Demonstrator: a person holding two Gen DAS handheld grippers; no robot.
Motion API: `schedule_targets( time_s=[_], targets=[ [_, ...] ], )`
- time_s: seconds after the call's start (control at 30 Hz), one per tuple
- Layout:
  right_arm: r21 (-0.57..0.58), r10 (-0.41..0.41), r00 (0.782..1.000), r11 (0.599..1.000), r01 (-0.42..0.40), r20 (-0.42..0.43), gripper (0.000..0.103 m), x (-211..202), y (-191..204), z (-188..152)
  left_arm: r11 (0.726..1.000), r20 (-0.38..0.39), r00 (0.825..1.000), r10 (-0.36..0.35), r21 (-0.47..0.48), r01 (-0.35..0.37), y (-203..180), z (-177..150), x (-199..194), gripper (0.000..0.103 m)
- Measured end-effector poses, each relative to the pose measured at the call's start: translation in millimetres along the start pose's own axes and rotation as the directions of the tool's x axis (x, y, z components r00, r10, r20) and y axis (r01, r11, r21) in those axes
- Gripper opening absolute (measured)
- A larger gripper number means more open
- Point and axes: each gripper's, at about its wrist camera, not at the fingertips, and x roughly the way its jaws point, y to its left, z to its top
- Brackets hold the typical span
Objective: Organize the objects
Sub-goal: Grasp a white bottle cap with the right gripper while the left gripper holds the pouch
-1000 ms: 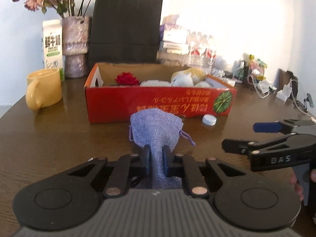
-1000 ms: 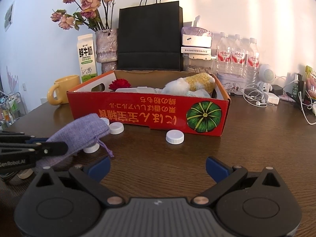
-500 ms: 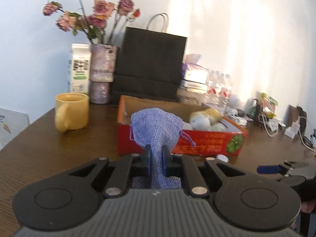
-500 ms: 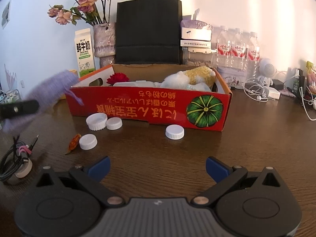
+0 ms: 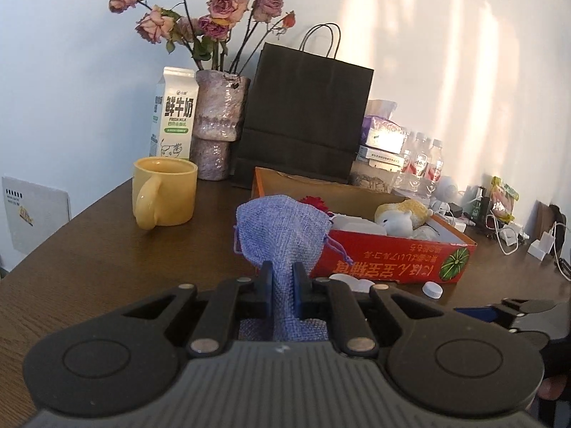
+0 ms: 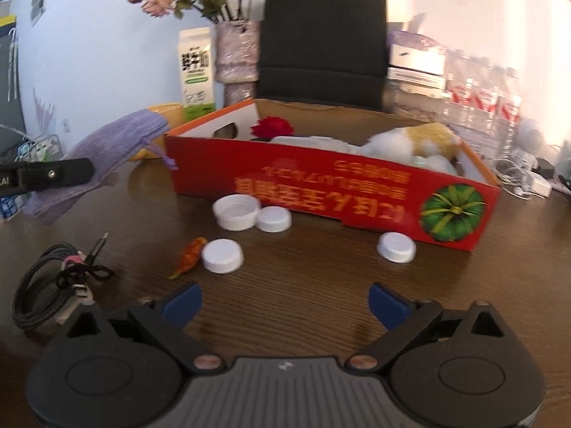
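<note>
Lifting since before, left tongs (image 5: 282, 277) carry purple pouch (image 5: 282, 228) boxward (image 5: 392, 249).

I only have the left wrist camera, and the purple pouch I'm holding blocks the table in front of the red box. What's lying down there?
Observer: Four white bottle caps lie on the table in front of the red box; the largest sits open side up.
Operator: Anything besides caps?
Observer: A small orange dried pepper lies beside the nearest cap.
Operator: Is the right gripper holding anything?
Observer: No, the right gripper is open and empty, low over bare table.
Operator: Anything to its left?
Observer: A coiled black cable lies on the table, below the purple pouch held by the left gripper.
</note>
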Motion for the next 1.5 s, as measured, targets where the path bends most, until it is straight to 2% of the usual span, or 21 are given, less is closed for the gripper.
schedule_targets(
  time_s=[0.27,0.37,0.43,0.57,0.63,0.7,0.87,1.0,1.17,1.5],
  targets=[
    [-0.001,0.016,0.999,1.000,-0.016,-0.035,0.083,17.9,10.3,9.3,1.000,-0.007,1.000,-0.017,-0.024,0.017,9.3,-0.6,-1.6,0.012],
    [0.001,0.023,0.999,1.000,-0.023,-0.030,0.078,21.3,12.6,12.2,0.999,-0.005,1.000,-0.024,-0.026,0.024,9.1,-0.3,-2.6,0.012],
    [0.002,0.029,0.999,1.000,-0.029,-0.027,0.072,24.8,14.4,15.0,0.999,-0.007,1.000,-0.027,-0.028,0.027,9.5,-0.5,-2.7,0.012],
    [-0.004,0.041,0.999,0.999,-0.042,-0.024,0.067,31.3,18.0,20.6,0.999,-0.014,0.999,-0.030,-0.032,0.029,10.5,-0.7,-1.8,0.012],
    [-0.011,0.052,0.998,0.999,-0.052,-0.017,0.051,32.0,20.4,22.3,0.999,-0.017,0.999,-0.032,-0.033,0.031,10.7,-0.8,-1.6,0.012],
    [-0.023,0.058,0.998,0.998,-0.059,-0.013,0.043,32.0,23.6,23.1,0.999,-0.019,0.999,-0.034,-0.032,0.033,10.7,-0.2,-0.9,0.012],
    [-0.023,0.072,0.997,0.997,-0.073,-0.013,0.041,31.8,25.1,23.6,0.999,-0.023,0.999,-0.034,-0.032,0.033,10.5,-0.5,0.0,0.012],
    [-0.024,0.079,0.997,0.997,-0.079,-0.008,0.027,31.5,25.7,24.0,0.999,-0.032,0.999,-0.033,-0.028,0.032,9.3,-2.0,1.9,0.012],
    [-0.018,0.097,0.995,0.995,-0.097,-0.001,0.027,29.0,26.3,22.4,0.999,-0.040,0.998,-0.040,-0.033,0.038,9.6,-3.2,3.6,0.012],
    [-0.024,0.088,0.993,0.996,-0.087,0.075,0.027,10.5,23.8,17.0,0.999,-0.043,0.998,-0.041,-0.034,0.040,8.8,-3.8,8.5,0.012]
  ],
)
